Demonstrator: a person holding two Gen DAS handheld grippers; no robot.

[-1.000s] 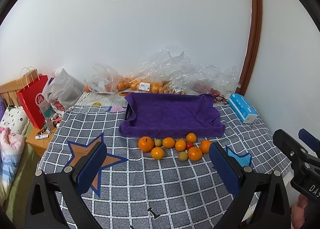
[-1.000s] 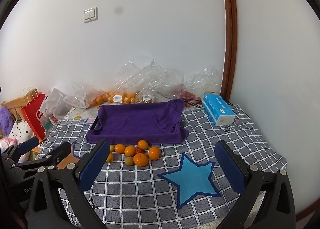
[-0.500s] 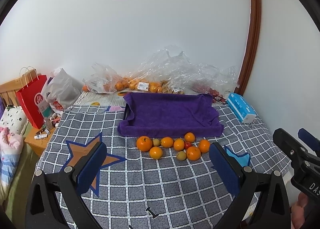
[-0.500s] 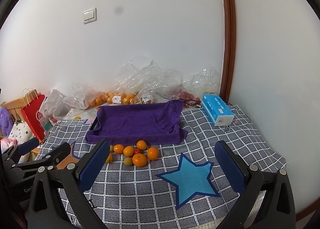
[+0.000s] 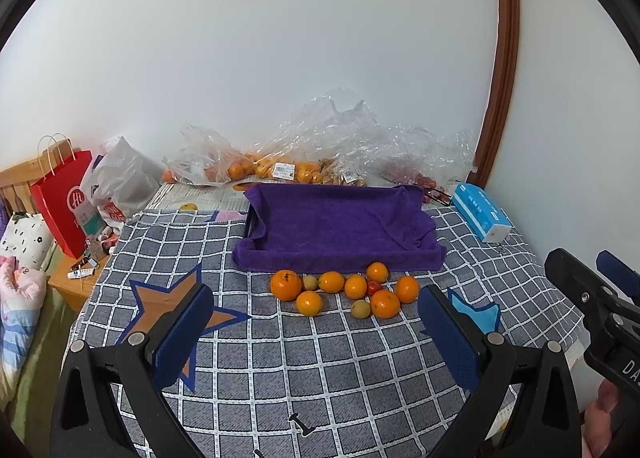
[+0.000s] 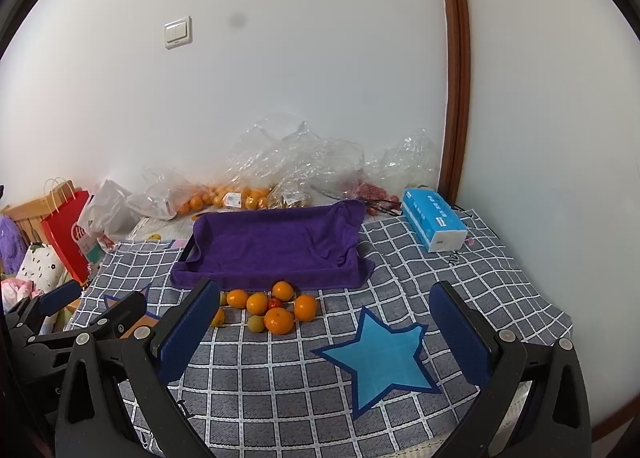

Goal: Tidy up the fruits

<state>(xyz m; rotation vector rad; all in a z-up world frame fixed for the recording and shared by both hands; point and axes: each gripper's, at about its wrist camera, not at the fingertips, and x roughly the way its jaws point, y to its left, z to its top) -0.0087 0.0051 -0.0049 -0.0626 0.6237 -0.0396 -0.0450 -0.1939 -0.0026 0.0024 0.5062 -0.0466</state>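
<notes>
Several oranges (image 5: pixel 285 285) (image 6: pixel 279 320), two small yellow-green fruits (image 5: pixel 361 308) (image 6: pixel 256 324) and a small red fruit (image 5: pixel 374 286) (image 6: pixel 274 303) lie in a loose row on the checked cloth. Just behind them stands a tray draped with a purple towel (image 5: pixel 336 228) (image 6: pixel 276 246), with nothing in it. My left gripper (image 5: pixel 316 316) hovers open in front of the row, apart from the fruit. My right gripper (image 6: pixel 324 314) is open too, nearer the blue star patch (image 6: pixel 380 354). Each gripper shows at the edge of the other's view.
Clear plastic bags with more oranges (image 5: pixel 276 170) (image 6: pixel 224 194) lie along the wall. A blue tissue box (image 5: pixel 482 216) (image 6: pixel 434 224) sits at the right. A red paper bag (image 5: pixel 66 200) and a small wooden table stand off the left edge. An orange star patch (image 5: pixel 168 306) marks the cloth.
Both views have shifted slightly; the fruit row and tray sit a little lower and nearer in frame. Nothing on the cloth has moved and both grippers stay open.
</notes>
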